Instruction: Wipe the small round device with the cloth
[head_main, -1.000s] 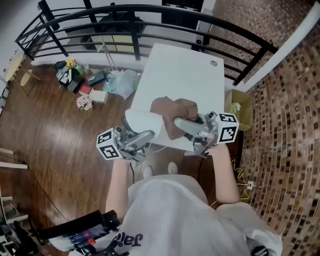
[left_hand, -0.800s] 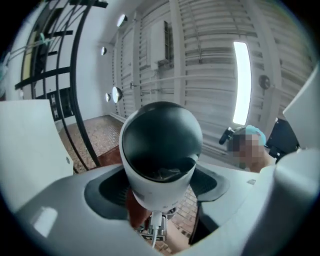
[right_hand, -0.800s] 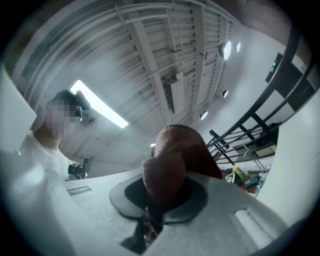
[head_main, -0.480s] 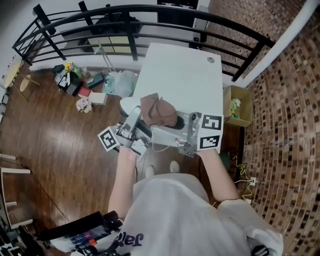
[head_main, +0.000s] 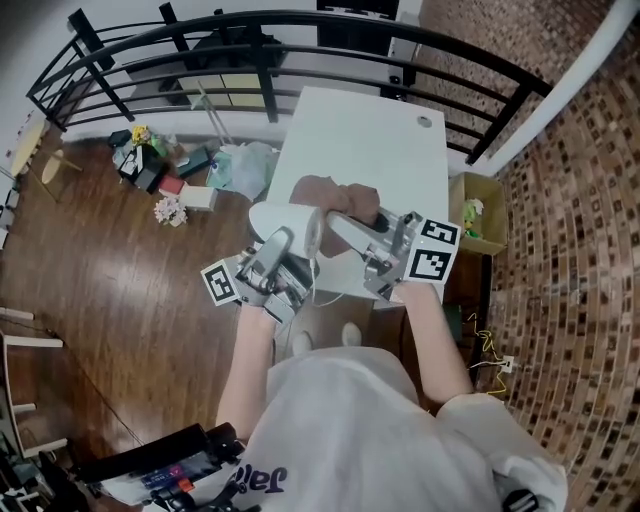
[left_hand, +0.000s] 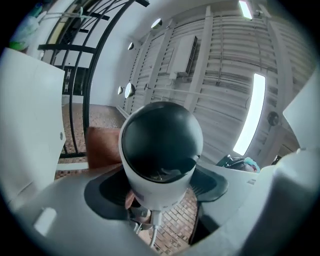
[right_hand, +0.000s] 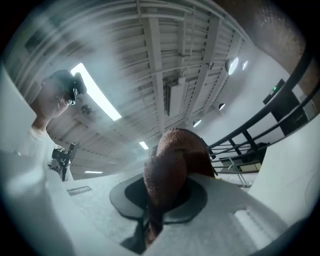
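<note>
Left gripper (left_hand: 157, 187): jaws wide apart, clamped on either side of the small round device, white shell with a black domed face (left_hand: 161, 145). Dark pads press its lower body. Thin white cable (left_hand: 152, 230) hangs from the underside of the device.

Right gripper (right_hand: 160, 200): jaws nearly together, pinching a bunched reddish-brown cloth (right_hand: 172, 155). The cloth bulges up past the jaw tips in a rounded wad.

Head view: both grippers raised over the near edge of the white rectangular table (head_main: 370, 140). The device is off the surface, above the near left corner. The cloth is just beyond it and to the right, right up against it. Contact cannot be confirmed.

Table top bare apart from a round cable hole (head_main: 427, 122) near the far right corner.

Room: brown wooden floor (head_main: 100, 260) to the left of the table, brick-patterned floor (head_main: 570, 250) to the right. Cardboard box (head_main: 480, 215) stands beside the right edge. Bags and artificial flowers (head_main: 170, 175) lie on the wood off the left edge. Curved black metal railing (head_main: 300, 30) runs beyond the far edge.

Left gripper view alone shows the black dome and the cable. Right gripper view alone shows the slatted white ceiling with strip lights (right_hand: 95, 92).
</note>
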